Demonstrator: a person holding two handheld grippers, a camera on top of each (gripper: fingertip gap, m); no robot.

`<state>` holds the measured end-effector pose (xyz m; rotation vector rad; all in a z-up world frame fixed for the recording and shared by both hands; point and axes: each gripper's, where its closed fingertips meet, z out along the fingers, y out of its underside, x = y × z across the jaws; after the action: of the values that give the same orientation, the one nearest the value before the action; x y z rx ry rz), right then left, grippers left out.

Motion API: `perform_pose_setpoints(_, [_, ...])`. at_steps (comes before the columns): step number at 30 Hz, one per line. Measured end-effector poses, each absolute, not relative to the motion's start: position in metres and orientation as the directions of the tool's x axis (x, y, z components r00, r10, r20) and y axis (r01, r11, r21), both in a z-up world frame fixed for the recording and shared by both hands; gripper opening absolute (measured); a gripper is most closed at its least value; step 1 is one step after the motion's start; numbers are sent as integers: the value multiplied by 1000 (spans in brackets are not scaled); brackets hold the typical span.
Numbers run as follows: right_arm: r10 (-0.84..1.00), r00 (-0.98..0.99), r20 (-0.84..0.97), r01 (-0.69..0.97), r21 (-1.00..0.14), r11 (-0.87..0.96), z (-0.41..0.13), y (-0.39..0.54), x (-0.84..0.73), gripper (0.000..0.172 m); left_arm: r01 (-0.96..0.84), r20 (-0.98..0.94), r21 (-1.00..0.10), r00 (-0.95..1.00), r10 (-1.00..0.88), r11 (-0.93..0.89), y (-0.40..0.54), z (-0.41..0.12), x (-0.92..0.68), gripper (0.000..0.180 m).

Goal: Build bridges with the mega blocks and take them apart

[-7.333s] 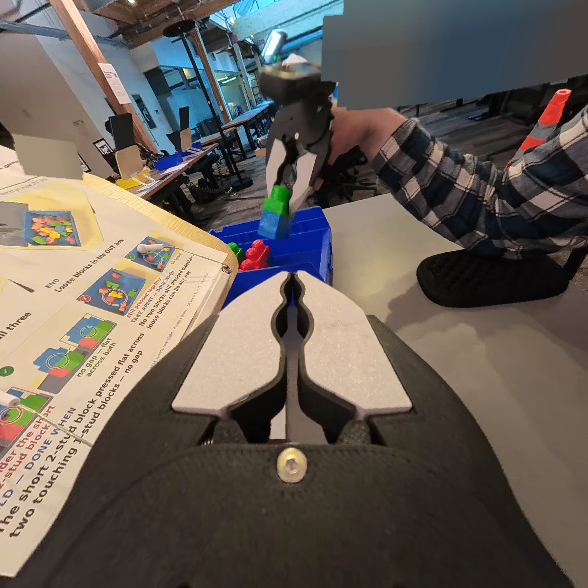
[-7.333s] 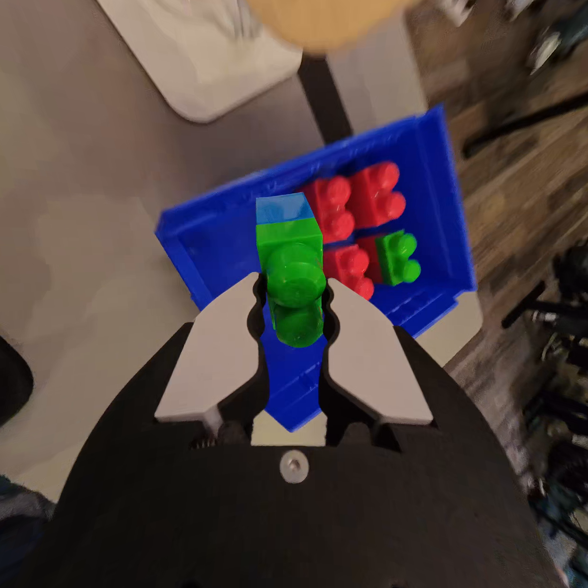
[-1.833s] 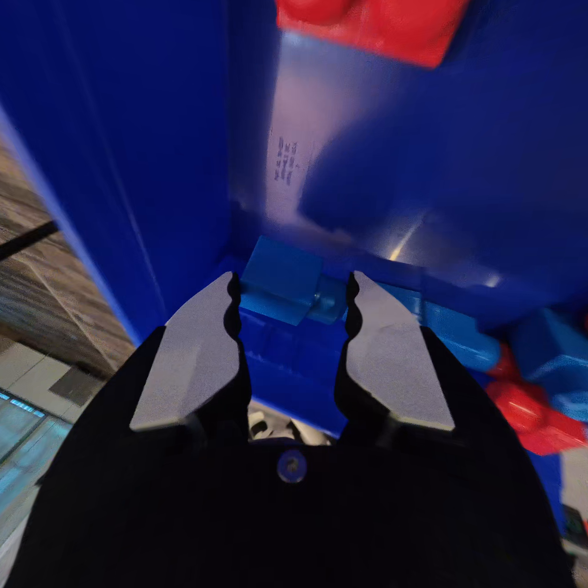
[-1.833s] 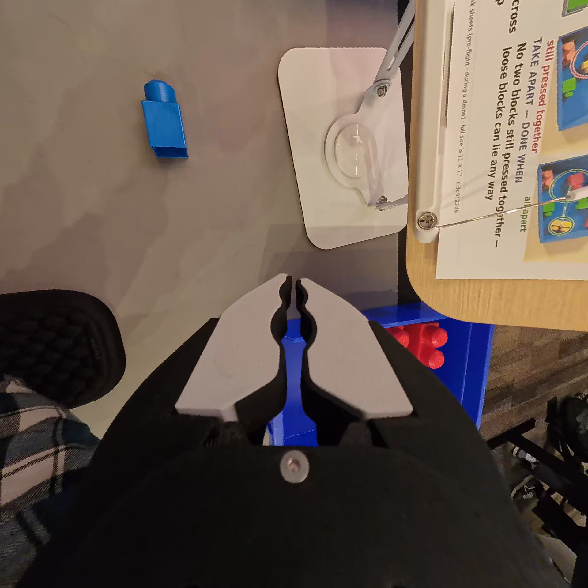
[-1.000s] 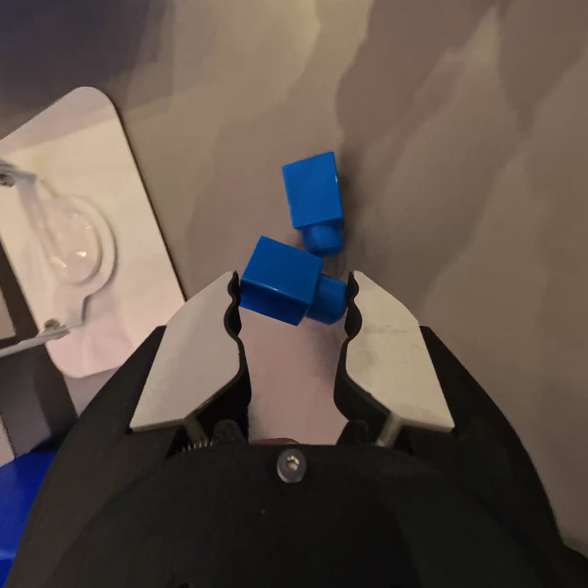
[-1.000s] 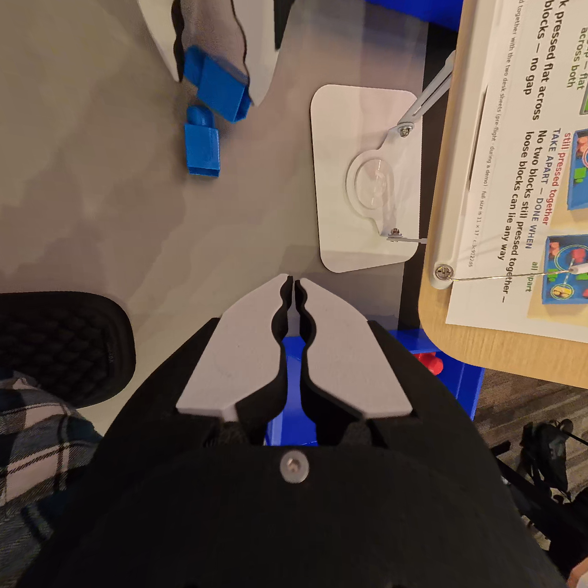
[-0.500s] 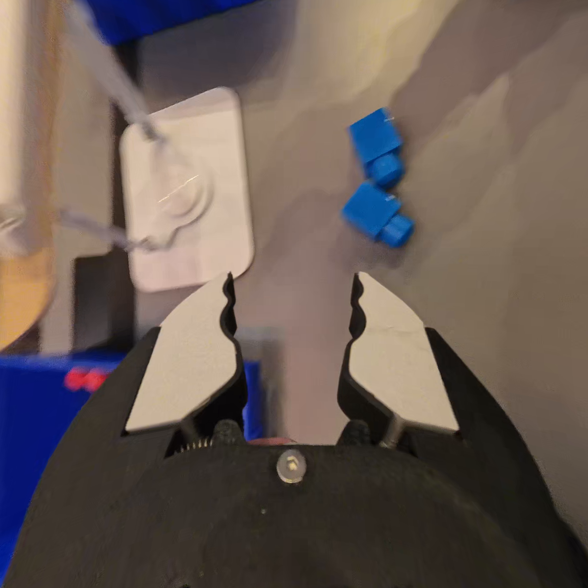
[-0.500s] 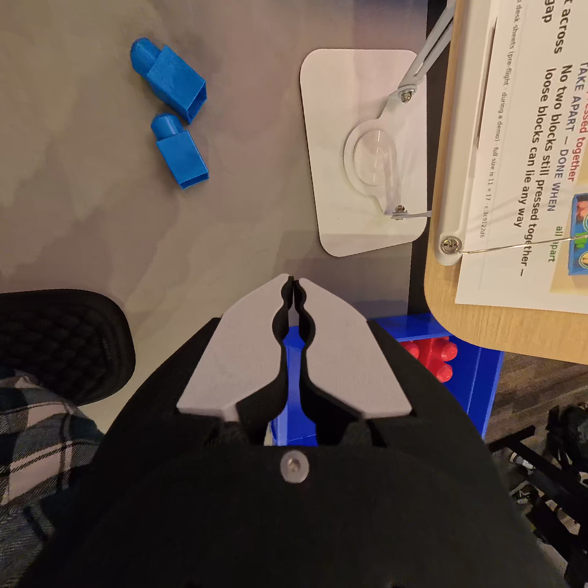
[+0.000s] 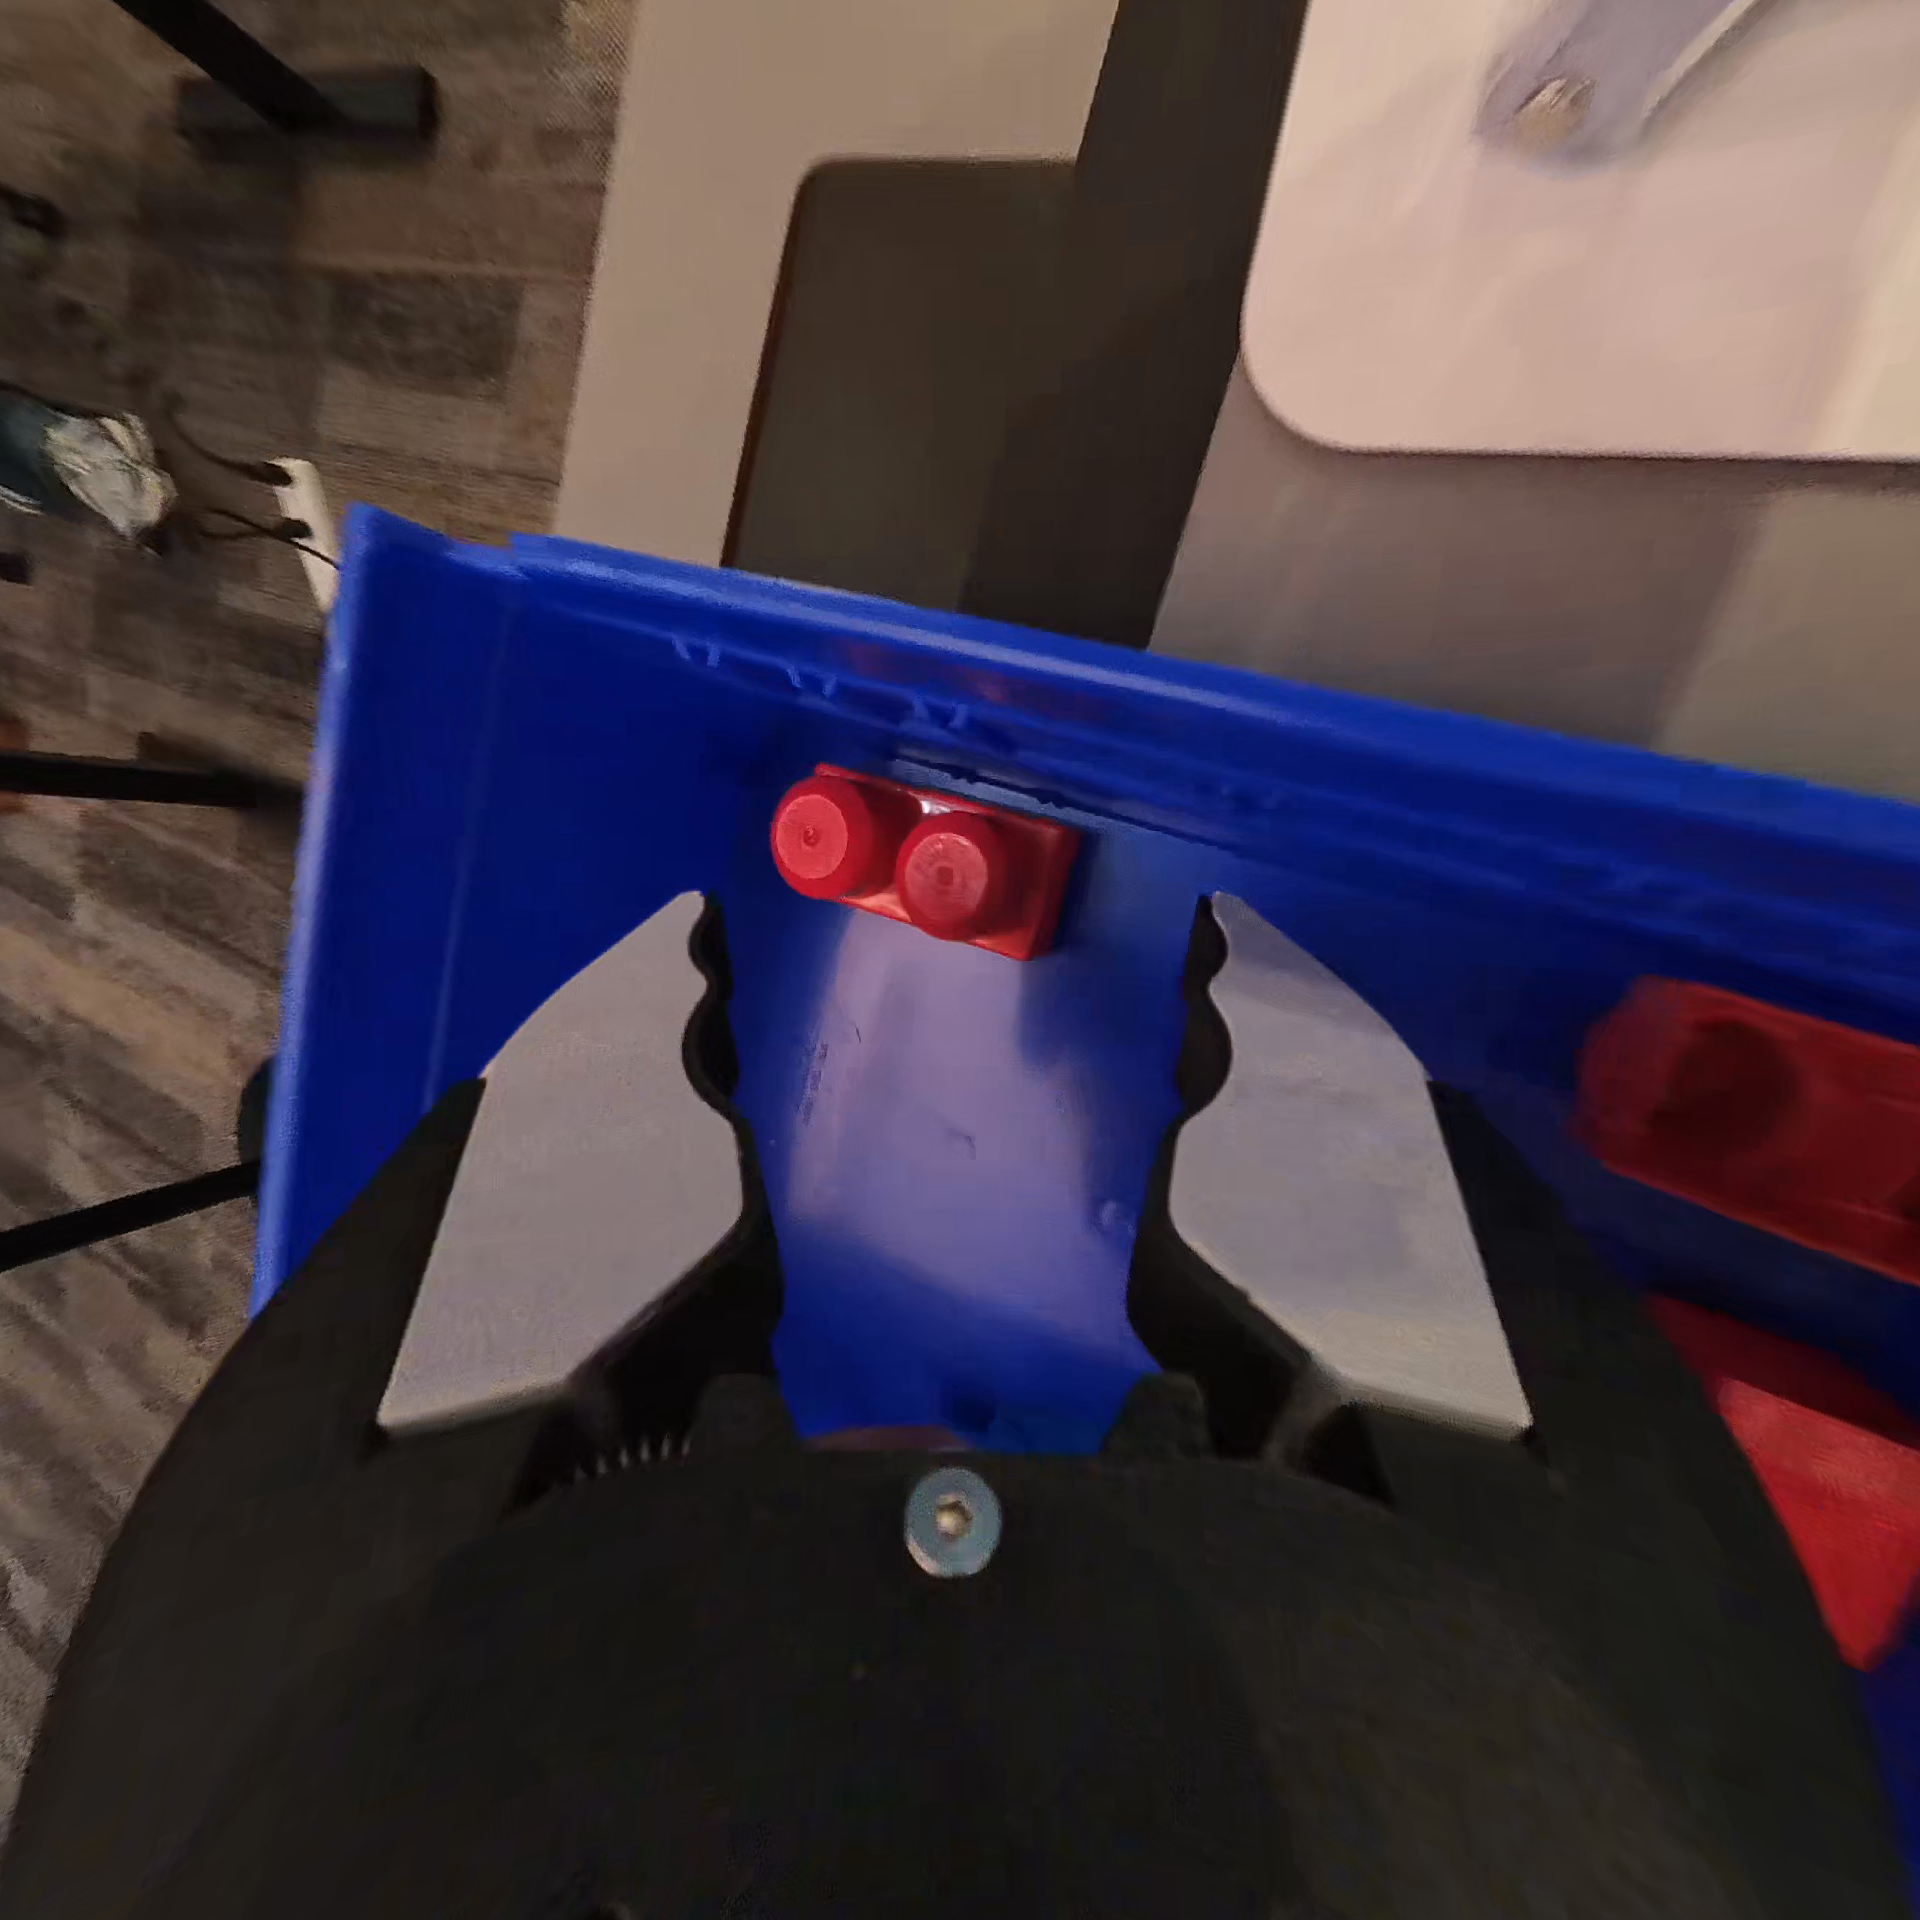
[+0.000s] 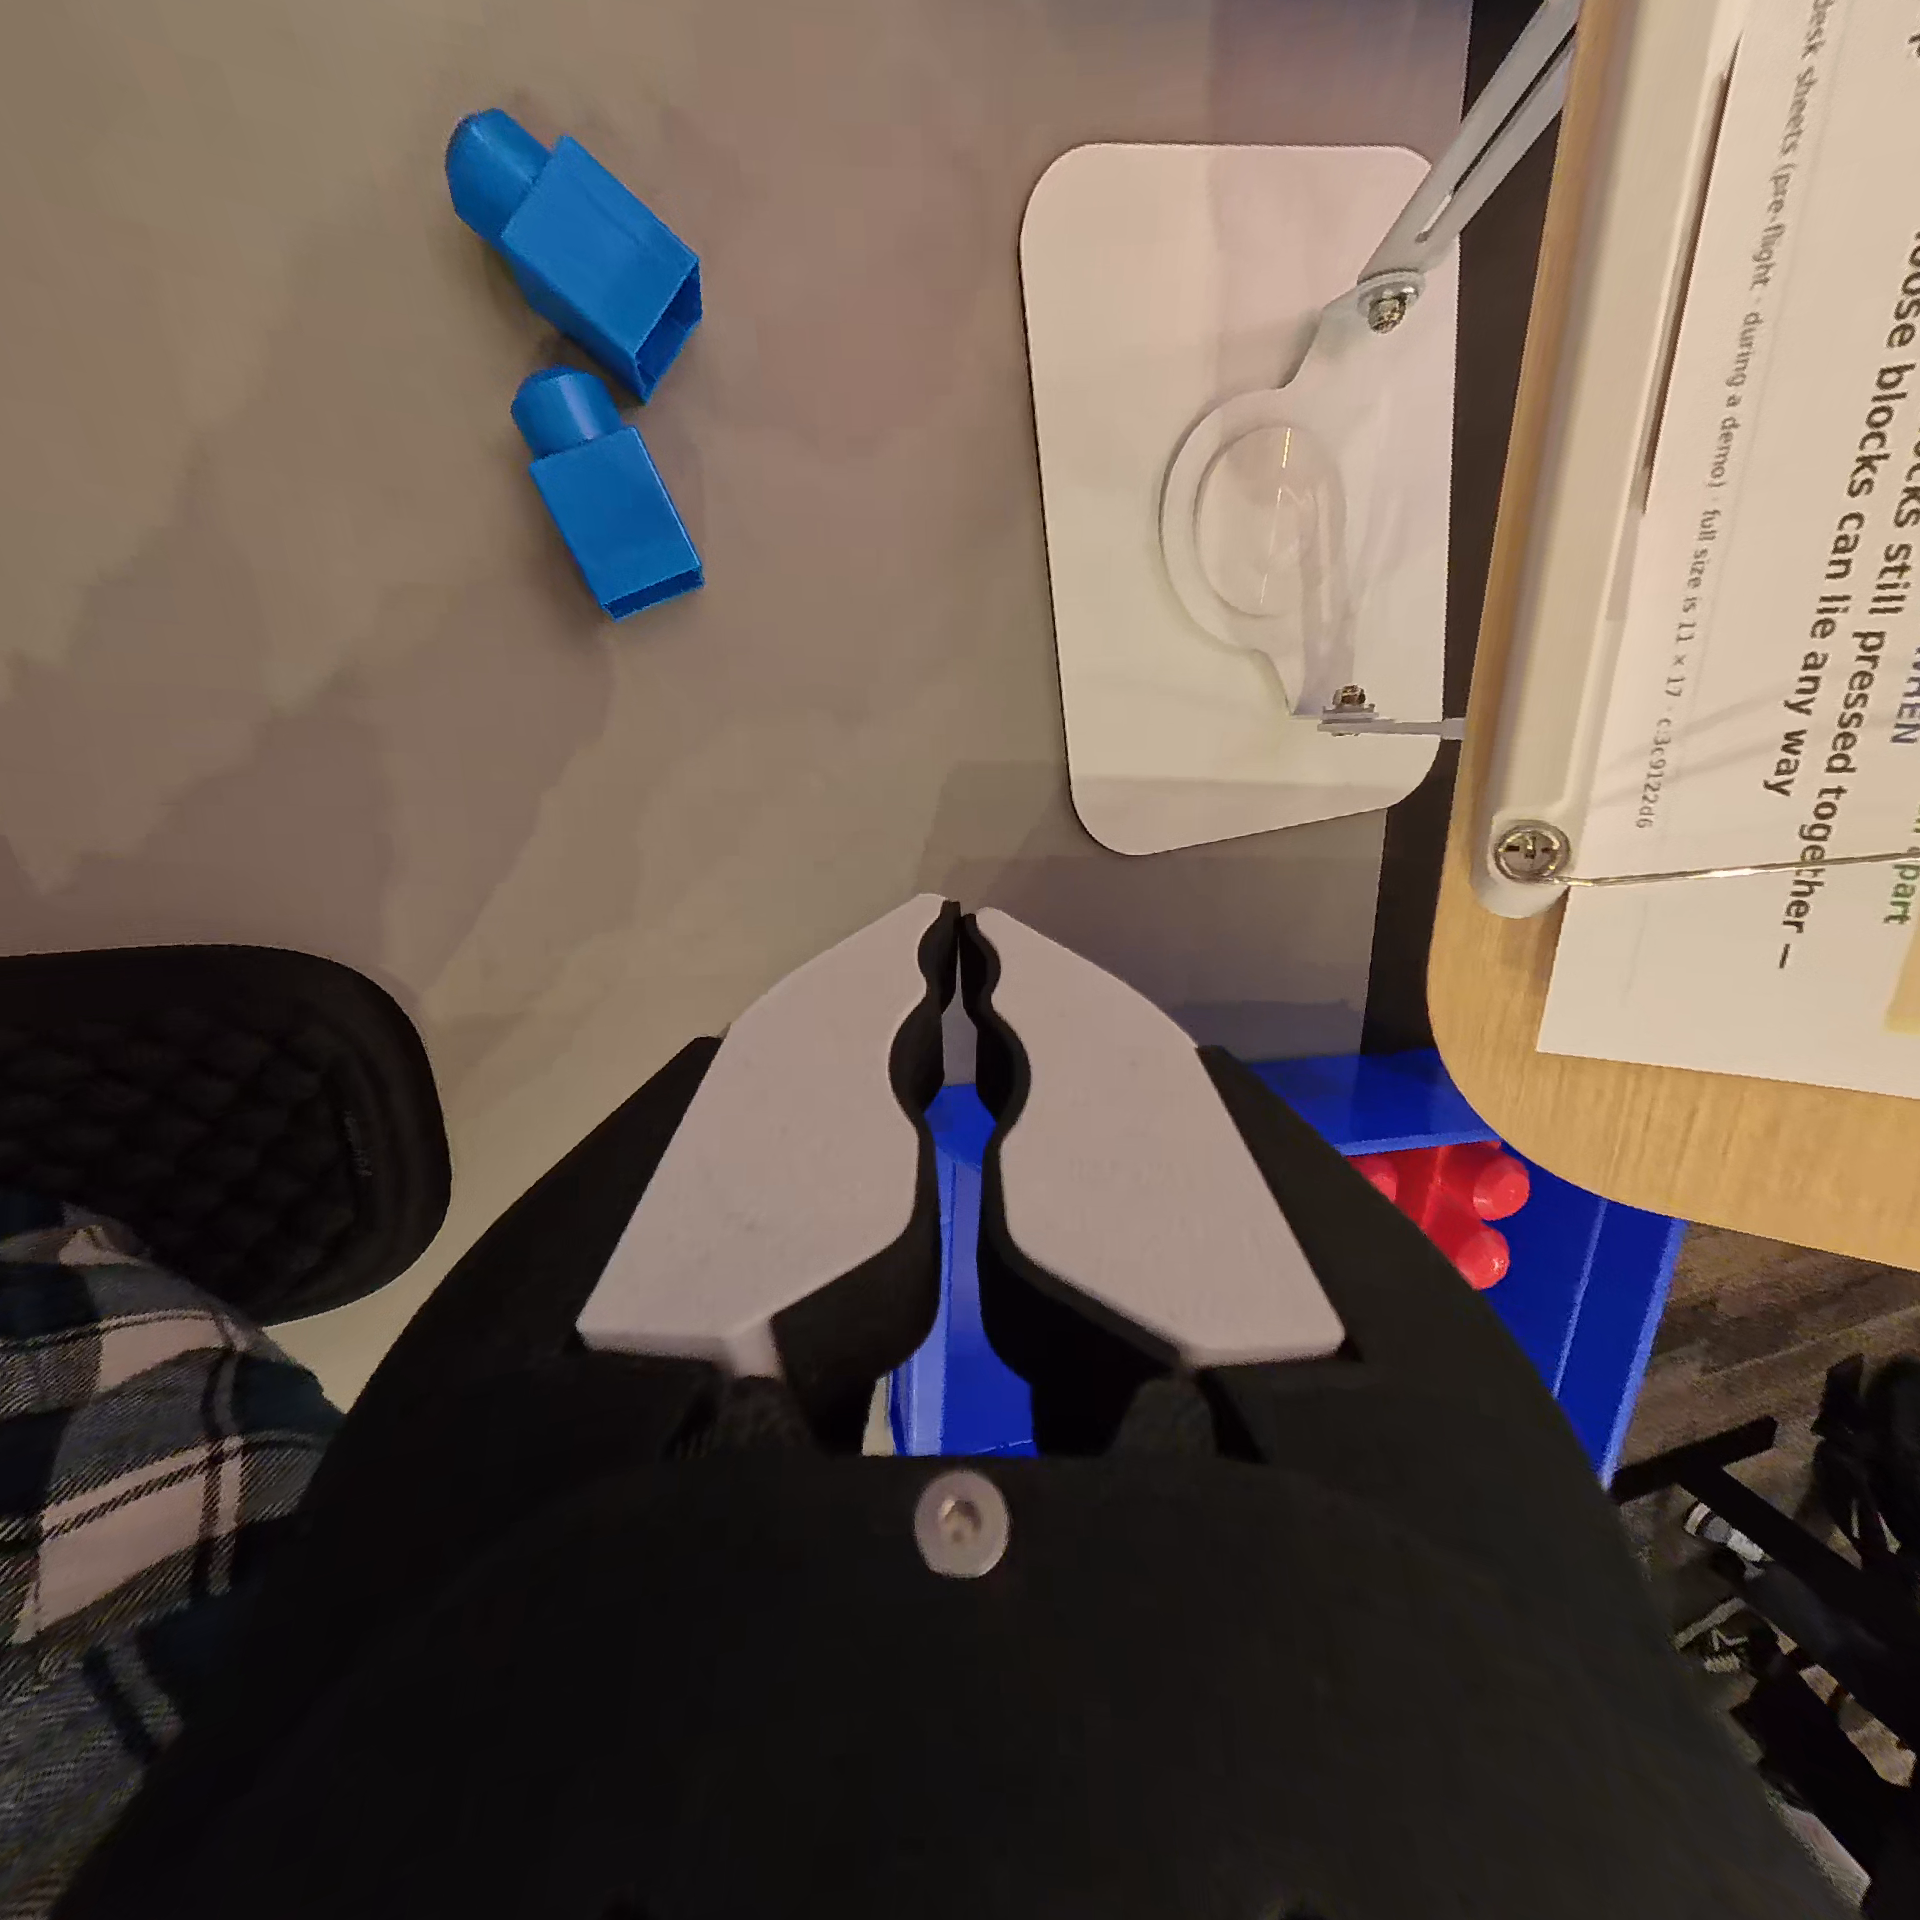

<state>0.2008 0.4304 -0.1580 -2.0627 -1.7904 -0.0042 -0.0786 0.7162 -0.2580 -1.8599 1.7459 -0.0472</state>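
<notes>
Blocks for the bridge are being gathered. Two blue blocks [image 10: 582, 353] lie on their sides on the desk [image 10: 312, 675], close to each other, not joined, each a single-stud piece with its open end toward the white plate [image 10: 1236, 499] at the desk's edge. By my reading these are the two piers, and the step in hand is fetching the span piece.

The left gripper [image 9: 951, 925] hangs over the blue bin [image 9: 499, 831] with its fingers [image 9: 582, 1164] spread wide and nothing between them. Just ahead of the tips a red block [image 9: 925, 878] with two studs rests against the bin's far wall, studs facing the camera. The next move calls for lowering into the bin, centring the fingers on that block's sides and closing on it without catching the wall behind it; there is little room between block and wall, so the approach should come from the open side.

The right gripper [image 10: 958, 920] waits above the desk's near edge, fingers [image 10: 821, 1122] clenched together on nothing.

More red pieces [image 9: 1756, 1132] lie in the bin's right part, blurred, count unclear. From the right wrist view the bin [image 10: 1621, 1340] sits below the desk's edge, partly under a wooden board [image 10: 1507, 1039] that carries a printed sheet, with red studs [image 10: 1455, 1216] showing.
</notes>
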Motion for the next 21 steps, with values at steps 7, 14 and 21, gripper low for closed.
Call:
perform_pose_setpoints(7, [947, 200, 250, 946, -302, -120, -161, 435, 208, 0, -926, -257, -378, 80, -963, 24, 746, -303, -68, 87])
perform_pose_setpoints(14, [946, 211, 248, 944, -302, -131, -161, 435, 212, 0, -916, -211, -396, 166, -963, -72, 748, -301, -77, 74])
perform_pose_setpoints(21, [941, 209, 265, 941, -315, -120, -154, 431, 212, 0, -898, -286, -440, 155, -946, -14, 668, -227, -109, 74])
